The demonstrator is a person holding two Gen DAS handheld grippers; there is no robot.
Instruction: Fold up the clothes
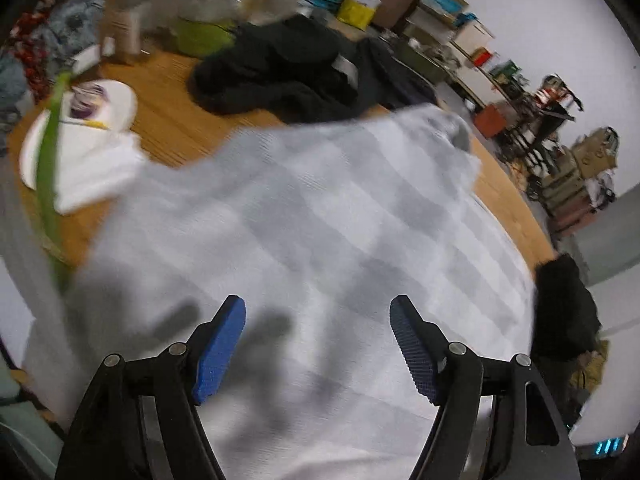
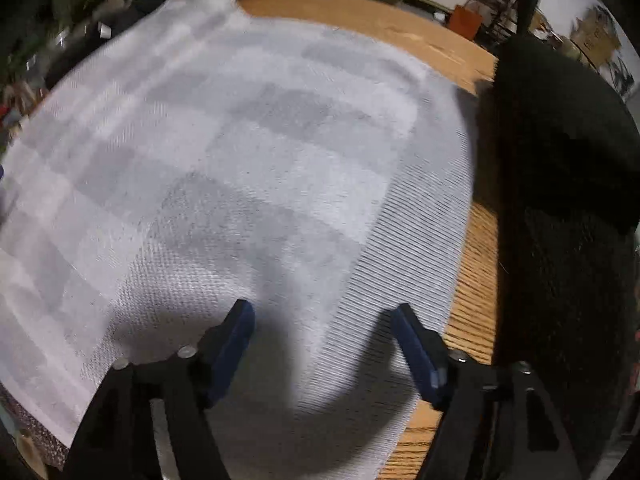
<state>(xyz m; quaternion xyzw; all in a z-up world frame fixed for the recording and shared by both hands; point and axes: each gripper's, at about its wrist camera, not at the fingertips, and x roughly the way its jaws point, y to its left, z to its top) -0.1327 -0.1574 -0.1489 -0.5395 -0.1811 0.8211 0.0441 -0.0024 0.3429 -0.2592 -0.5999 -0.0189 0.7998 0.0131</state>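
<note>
1. Both tools, left tool [image 1: 318,316] and right tool [image 2: 322,322], stand wide with nothing between their fingers.
2. The grey checked garment [image 1: 304,216] lies spread flat on the table [image 1: 168,120], directly under and ahead of both tools.
3. Whether spreading or a fold comes next cannot be judged; the right tool sits nearest the garment's edge.

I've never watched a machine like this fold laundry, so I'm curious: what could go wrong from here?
Both the left gripper and the right gripper are open above the grey checked cloth, so a grab might pinch only one layer and fold it unevenly. A dark garment lies against the cloth's edge and could get dragged along. The white plate sits close by and might be knocked.
</note>
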